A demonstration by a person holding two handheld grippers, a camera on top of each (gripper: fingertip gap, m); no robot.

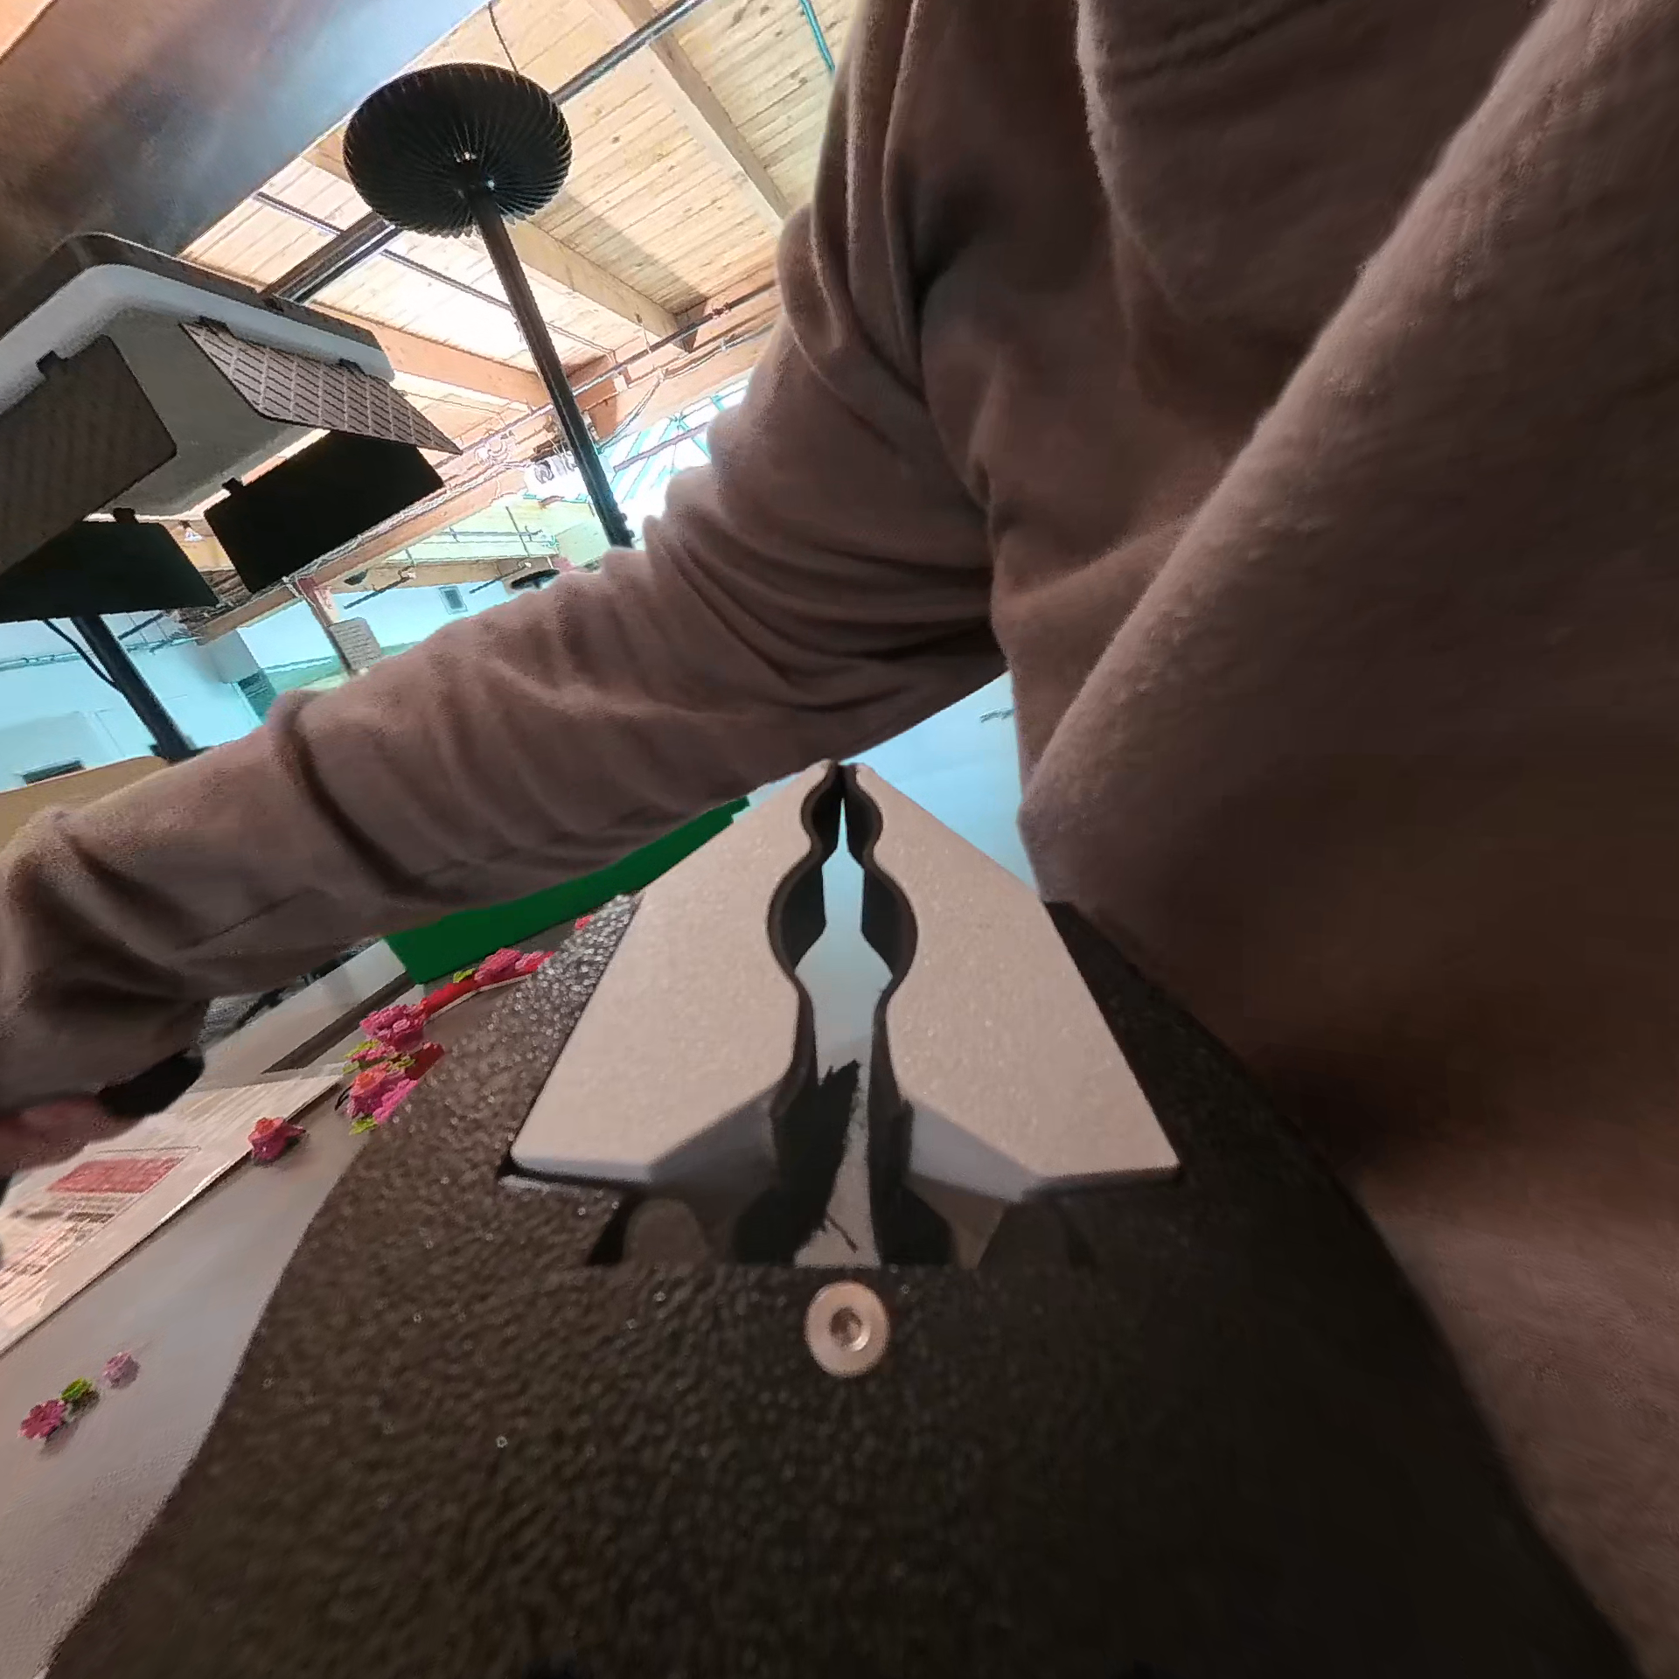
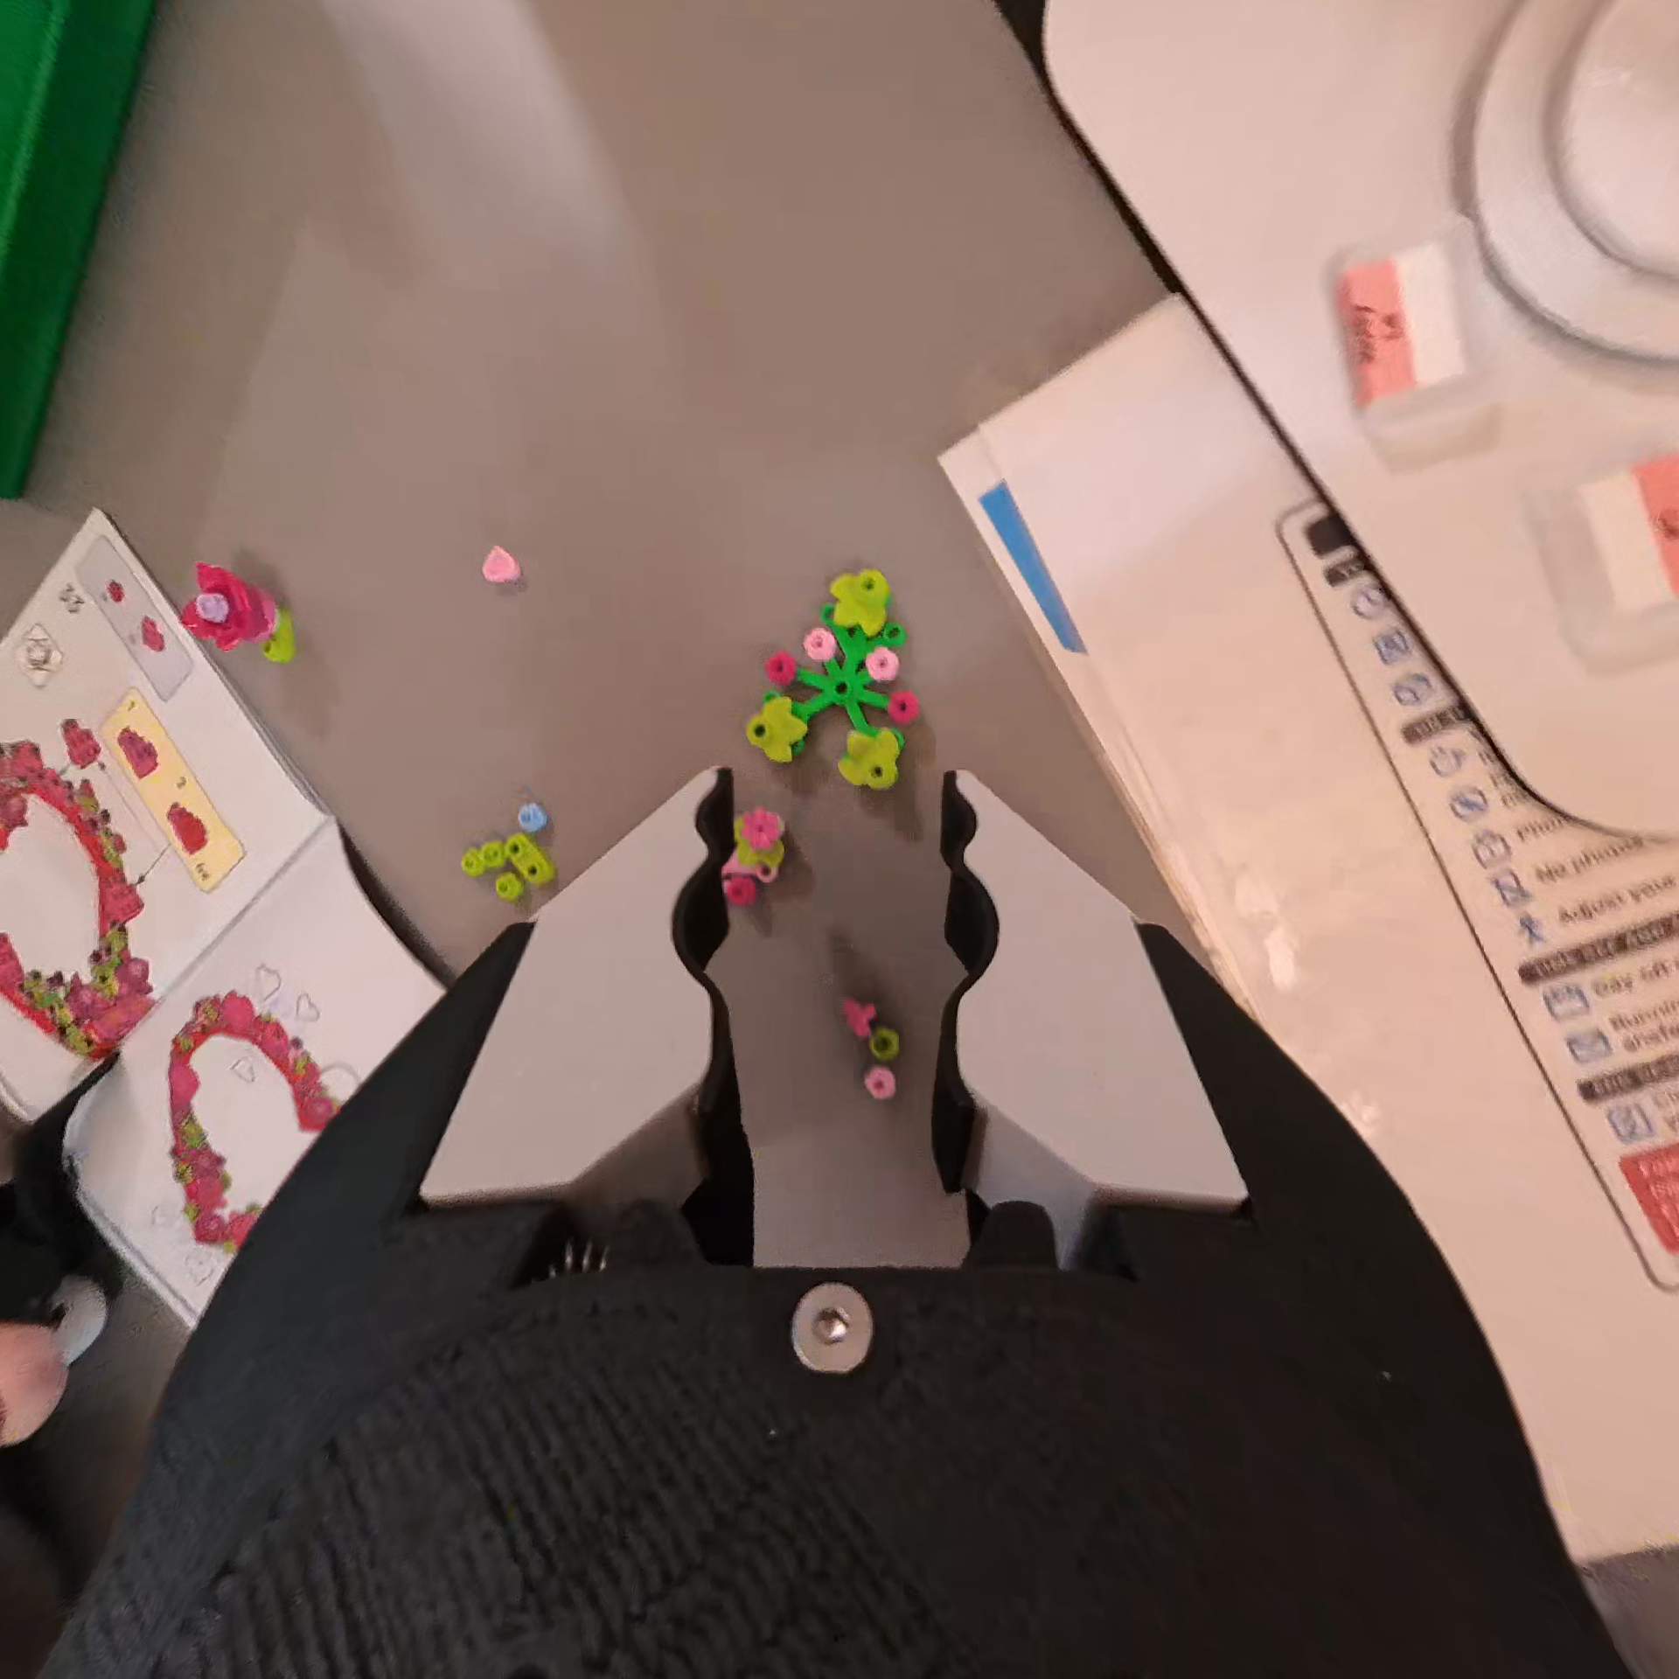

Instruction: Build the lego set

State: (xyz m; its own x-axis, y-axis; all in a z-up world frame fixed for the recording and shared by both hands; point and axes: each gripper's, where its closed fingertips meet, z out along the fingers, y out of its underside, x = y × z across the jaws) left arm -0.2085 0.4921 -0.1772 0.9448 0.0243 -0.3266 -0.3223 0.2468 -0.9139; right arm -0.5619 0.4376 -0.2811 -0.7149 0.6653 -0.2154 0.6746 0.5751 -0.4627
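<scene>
My right gripper (image 2: 836, 783) is open and empty, held above the grey table (image 2: 563, 363). Just beyond its tips lies a green leaf piece (image 2: 840, 686) with lime leaves and small pink flowers. A small pink and lime flower cluster (image 2: 756, 849) lies beside the left finger. Tiny pink and lime pieces (image 2: 874, 1045) lie between the fingers. Lime round pieces (image 2: 509, 863) and a magenta flower (image 2: 227, 609) lie to the left. My left gripper (image 1: 841, 772) is shut and empty, tilted up toward the person's sleeve (image 1: 509, 745). A pink and red flower build (image 1: 400, 1054) lies on the table beyond it.
The open instruction booklet (image 2: 163, 818) lies at the left. White printed sheets (image 2: 1272, 818) and a white device (image 2: 1363, 182) fill the right. A green box (image 2: 54, 227) stands at the far left. Loose pink flowers (image 1: 54, 1413) lie near the table's edge. Some 35 cm of space lies between my two pairs of fingers. To the magenta flower (image 2: 227, 609): right tips about 15 cm, left tips about 35 cm.
</scene>
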